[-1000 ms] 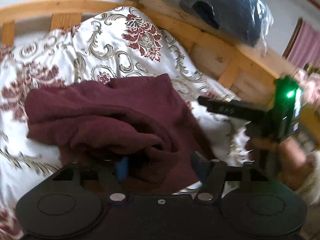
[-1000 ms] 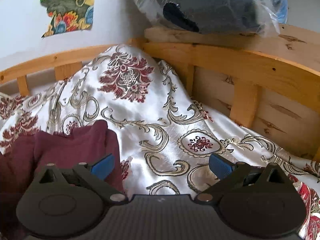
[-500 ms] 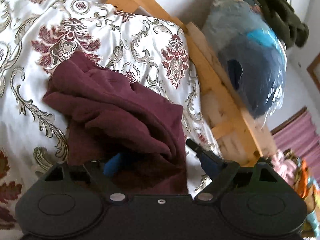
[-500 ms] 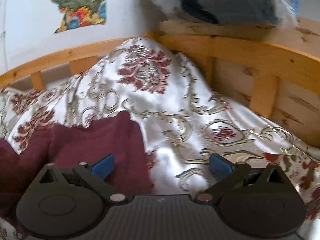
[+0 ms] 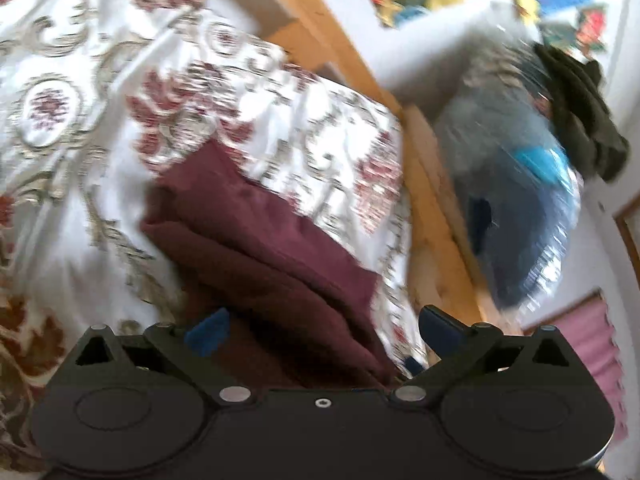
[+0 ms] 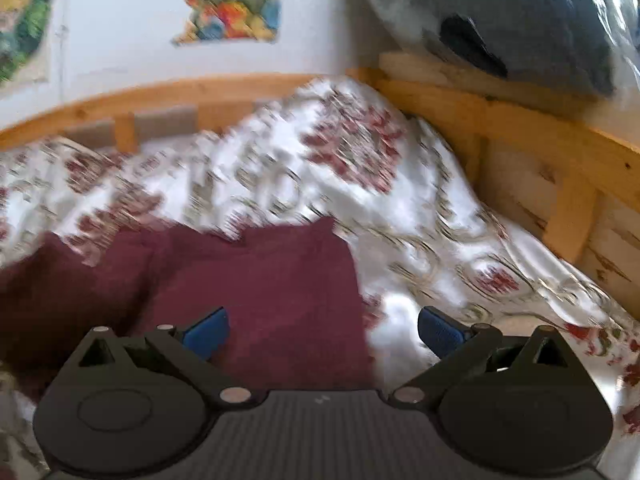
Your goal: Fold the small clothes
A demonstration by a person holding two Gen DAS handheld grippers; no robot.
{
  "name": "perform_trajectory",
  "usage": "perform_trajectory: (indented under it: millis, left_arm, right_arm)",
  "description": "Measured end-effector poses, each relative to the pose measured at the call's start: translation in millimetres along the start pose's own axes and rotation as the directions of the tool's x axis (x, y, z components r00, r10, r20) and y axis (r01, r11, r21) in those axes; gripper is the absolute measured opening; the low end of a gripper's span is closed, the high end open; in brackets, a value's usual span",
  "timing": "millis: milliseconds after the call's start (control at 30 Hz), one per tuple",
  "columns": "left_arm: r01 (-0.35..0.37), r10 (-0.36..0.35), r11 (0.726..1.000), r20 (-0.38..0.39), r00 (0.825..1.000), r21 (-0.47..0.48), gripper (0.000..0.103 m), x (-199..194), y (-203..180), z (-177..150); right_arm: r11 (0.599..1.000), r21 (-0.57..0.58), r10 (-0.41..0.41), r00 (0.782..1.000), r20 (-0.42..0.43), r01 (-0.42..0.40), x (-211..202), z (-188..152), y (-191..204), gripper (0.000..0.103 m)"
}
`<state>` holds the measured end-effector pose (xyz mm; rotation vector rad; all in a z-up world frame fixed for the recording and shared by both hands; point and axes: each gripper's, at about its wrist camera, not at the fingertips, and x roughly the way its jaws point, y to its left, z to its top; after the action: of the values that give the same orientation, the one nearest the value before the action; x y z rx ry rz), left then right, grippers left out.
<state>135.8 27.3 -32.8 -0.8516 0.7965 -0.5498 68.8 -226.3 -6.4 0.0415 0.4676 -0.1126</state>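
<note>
A dark maroon garment (image 5: 256, 248) lies bunched in folds on the floral bedspread (image 5: 64, 128). My left gripper (image 5: 322, 332) hovers over its near end, rolled to one side. Its jaws are opening wide; the cloth lies under and between the blue pads (image 5: 208, 334) but neither pad presses on it. In the right wrist view the same maroon garment (image 6: 256, 296) lies flatter on the bedspread (image 6: 280, 184). My right gripper (image 6: 324, 330) stands open above the garment's right edge, its left pad over cloth, its right pad over the sheet.
A wooden bed frame (image 6: 520, 136) runs along the back and right side. A plastic-wrapped blue-grey bundle (image 5: 516, 208) rests on its rail, with a dark green garment (image 5: 580, 112) above it. Colourful pictures (image 6: 228, 0) hang on the white wall. Pink curtain (image 5: 596, 356) at far right.
The left gripper let go of the maroon cloth, opened wide, rolled and swung along the bed. The right gripper stayed open and shifted left so the garment now fills more of its view.
</note>
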Motion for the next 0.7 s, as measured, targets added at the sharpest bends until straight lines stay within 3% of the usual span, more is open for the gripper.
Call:
perform_trajectory:
  millis: [100, 233, 367, 467, 567, 600, 700]
  left_arm:
    - [-0.02, 0.02, 0.997, -0.001, 1.0, -0.08, 0.102, 11, 23, 11]
    - [-0.035, 0.038, 0.991, 0.018, 0.999, -0.132, 0.102, 28, 42, 25]
    - [-0.04, 0.044, 0.99, 0.032, 0.999, -0.132, 0.102, 40, 48, 35]
    - [-0.052, 0.053, 0.99, 0.006, 0.999, -0.129, 0.1, 51, 48, 39]
    - [-0.114, 0.112, 0.987, -0.023, 0.993, -0.113, 0.084, 61, 44, 40]
    - [-0.168, 0.166, 0.98, -0.023, 0.986, -0.104, 0.073, 64, 41, 42]
    - [-0.202, 0.203, 0.974, -0.002, 0.979, -0.104, 0.051, 64, 37, 45]
  right_arm:
    - [0.987, 0.061, 0.139, 0.982, 0.13, -0.148, -21, 1, 9, 0.103]
    - [0.942, 0.056, 0.318, 0.935, 0.159, -0.33, -29, 1, 27, 0.103]
    - [0.913, -0.079, 0.407, 0.903, 0.137, -0.4, -32, -4, 54, 0.103]
    - [0.904, -0.191, 0.408, 0.905, 0.121, -0.382, -32, -11, 75, 0.103]
    - [0.9, -0.276, 0.381, 0.917, 0.12, -0.338, -31, -18, 92, 0.103]
    - [0.896, -0.297, 0.375, 0.92, 0.114, -0.329, -35, -20, 98, 0.102]
    - [0.89, -0.326, 0.367, 0.925, 0.097, -0.319, -35, -25, 107, 0.092]
